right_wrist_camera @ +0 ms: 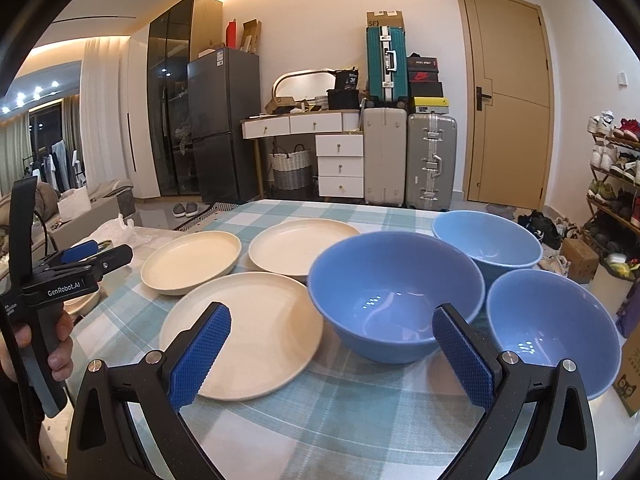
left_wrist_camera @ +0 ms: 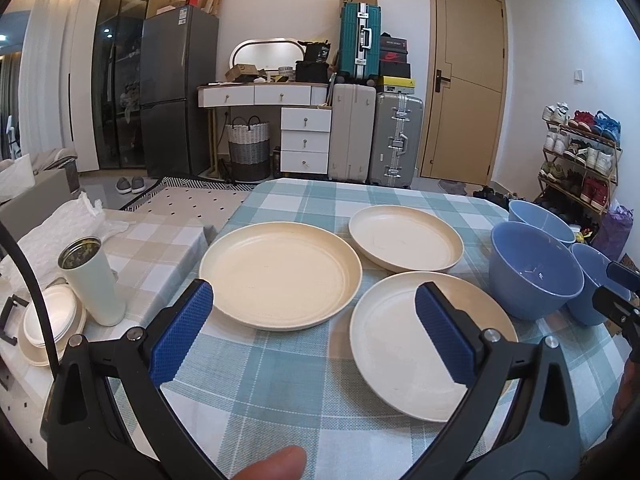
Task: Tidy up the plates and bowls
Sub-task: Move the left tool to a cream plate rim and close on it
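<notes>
Both claws hang spread wide and empty above the worktop [left_wrist_camera: 280, 392], which wears a checked cloth. The left claw [left_wrist_camera: 314, 330] hovers over the near plate [left_wrist_camera: 392, 356]; a left plate [left_wrist_camera: 280, 272] and a far plate [left_wrist_camera: 404, 240] lie just behind it, all three flat and apart. The right claw [right_wrist_camera: 332, 356] faces the middle bowl [right_wrist_camera: 392, 292], which touches the near plate's edge. A far bowl [right_wrist_camera: 486, 240] and a right bowl [right_wrist_camera: 548, 320] stand close by, upright. A tumbler [left_wrist_camera: 94, 280] stands off to the left.
</notes>
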`<state>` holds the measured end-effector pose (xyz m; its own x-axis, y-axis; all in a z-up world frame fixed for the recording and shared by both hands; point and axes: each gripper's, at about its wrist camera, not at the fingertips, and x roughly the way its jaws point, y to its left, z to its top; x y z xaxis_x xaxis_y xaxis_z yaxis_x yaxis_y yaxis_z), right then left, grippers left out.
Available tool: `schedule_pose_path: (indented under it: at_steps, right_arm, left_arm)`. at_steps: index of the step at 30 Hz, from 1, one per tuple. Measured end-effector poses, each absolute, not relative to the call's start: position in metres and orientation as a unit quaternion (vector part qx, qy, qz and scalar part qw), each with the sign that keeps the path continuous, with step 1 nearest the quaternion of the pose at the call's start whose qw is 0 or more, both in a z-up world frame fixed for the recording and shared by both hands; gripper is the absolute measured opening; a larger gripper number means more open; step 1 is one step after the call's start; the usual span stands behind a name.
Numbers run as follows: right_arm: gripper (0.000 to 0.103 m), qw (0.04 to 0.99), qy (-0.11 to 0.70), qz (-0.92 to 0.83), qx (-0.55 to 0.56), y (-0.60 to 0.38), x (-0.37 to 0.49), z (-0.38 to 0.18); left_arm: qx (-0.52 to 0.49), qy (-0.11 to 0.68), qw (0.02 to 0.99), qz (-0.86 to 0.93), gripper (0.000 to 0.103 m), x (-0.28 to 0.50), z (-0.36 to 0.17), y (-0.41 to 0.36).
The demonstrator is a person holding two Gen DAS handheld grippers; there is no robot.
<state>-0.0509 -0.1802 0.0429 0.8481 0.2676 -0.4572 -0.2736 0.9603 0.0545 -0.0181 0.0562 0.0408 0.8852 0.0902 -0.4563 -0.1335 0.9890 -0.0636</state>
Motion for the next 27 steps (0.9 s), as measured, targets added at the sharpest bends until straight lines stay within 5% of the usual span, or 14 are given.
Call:
schedule_pose_path:
  at_steps: [27]
  right_arm:
    - [0.103,0.941,0.28,0.192,-0.013,-0.098,0.007,0.067]
  left_arm:
    - [-0.075,0.289,0.951,0.081,0.101,0.017,0.052,0.104]
